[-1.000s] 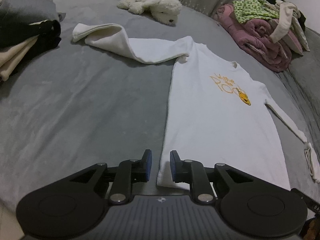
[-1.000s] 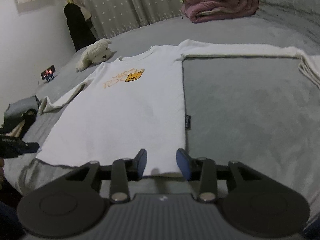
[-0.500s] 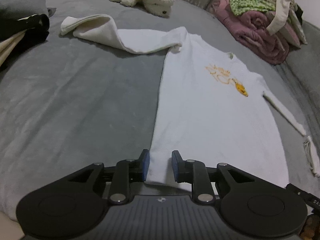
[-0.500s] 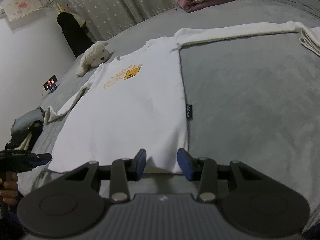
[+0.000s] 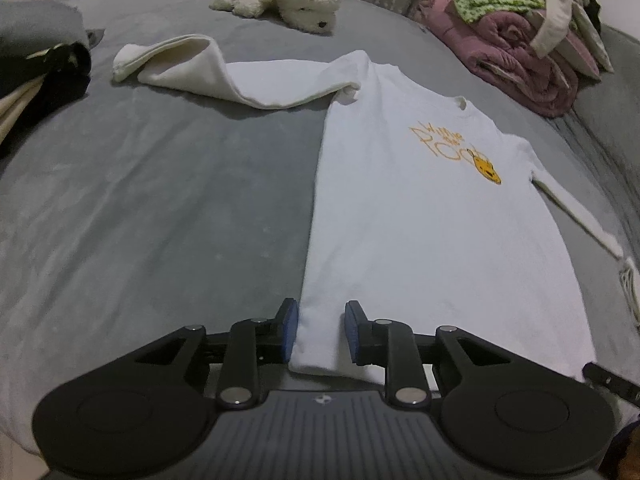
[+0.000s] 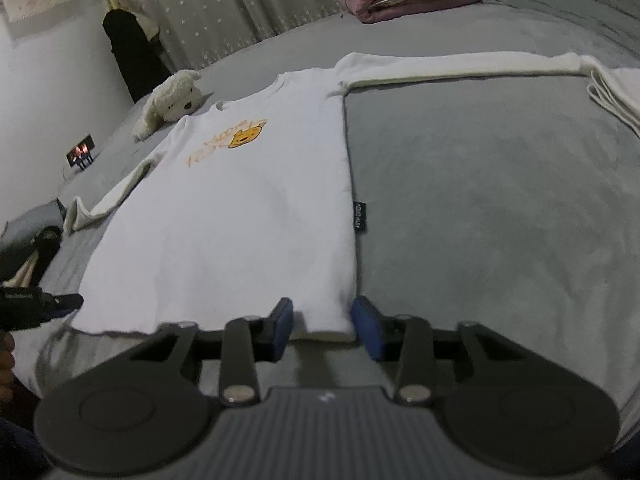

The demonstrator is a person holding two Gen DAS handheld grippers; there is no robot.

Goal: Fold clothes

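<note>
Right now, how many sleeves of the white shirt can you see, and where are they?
2. One sleeve stretches flat toward the dark pile, its cuff doubled over; the other sleeve stretches out from the opposite shoulder. Both lie on the grey bed, neither folded in yet.

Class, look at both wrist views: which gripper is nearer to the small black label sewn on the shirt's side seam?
Right. The right gripper straddles the hem corner of the white shirt just below the black label. The left gripper is at the opposite hem corner, across the shirt's width.
</note>
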